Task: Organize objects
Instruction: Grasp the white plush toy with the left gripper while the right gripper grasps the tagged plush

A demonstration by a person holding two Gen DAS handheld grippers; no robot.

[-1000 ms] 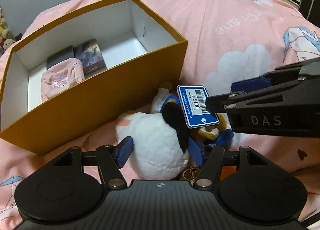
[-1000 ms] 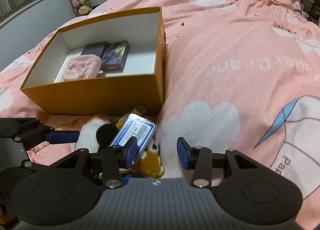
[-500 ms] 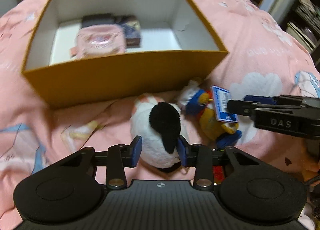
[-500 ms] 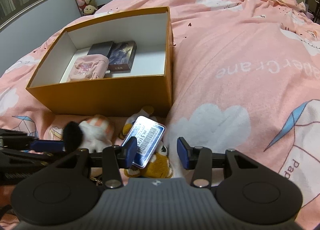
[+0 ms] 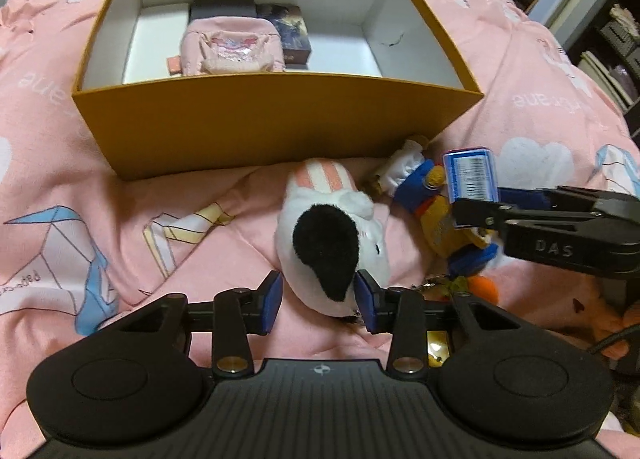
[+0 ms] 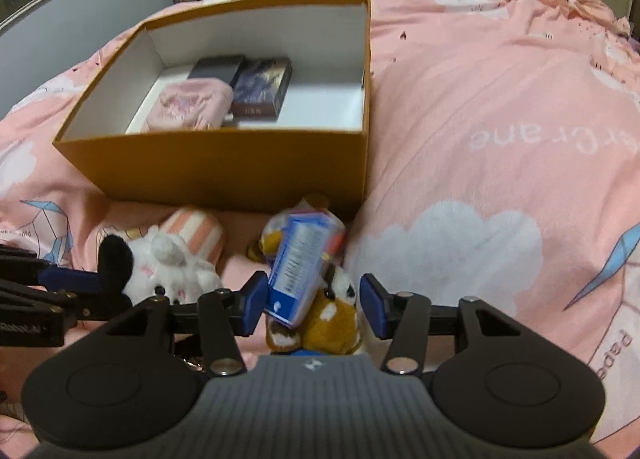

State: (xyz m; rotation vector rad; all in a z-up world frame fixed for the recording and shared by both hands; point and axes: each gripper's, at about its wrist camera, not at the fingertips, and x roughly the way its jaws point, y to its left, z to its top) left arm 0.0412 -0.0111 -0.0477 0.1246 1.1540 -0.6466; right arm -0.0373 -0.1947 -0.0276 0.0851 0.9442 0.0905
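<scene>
Plush white fur is sitting between the left gripper's [image 5: 316, 301] blue pads: the white toy [image 5: 334, 243], with its black ear, is lying on the pink quilt [image 5: 120, 227] just in front of the orange box [image 5: 276, 119]. The jaws have just been opening a little and are standing close around the toy's near end; the right pad is touching fur, the left pad is showing a sliver of gap, so this is reading as a loose bracket, not a pinch.

The right gripper [image 6: 312, 301] is spread around the brown toy [image 6: 332, 311] and its blue tag [image 6: 298, 265], with its jaws just widening and its pads not pressing.

To do this well, the left hand is probably needing to push deeper, so the pads are bearing on the body and not only the ear, then squeeze firmly, since soft stuffing is giving way. The lift should be clearing the box's near wall before moving over the bare floor to the right of the pink pouch [image 5: 232, 45] and dark cases [image 5: 290, 29]. The two grippers are working near each other, so one should be going first.
</scene>
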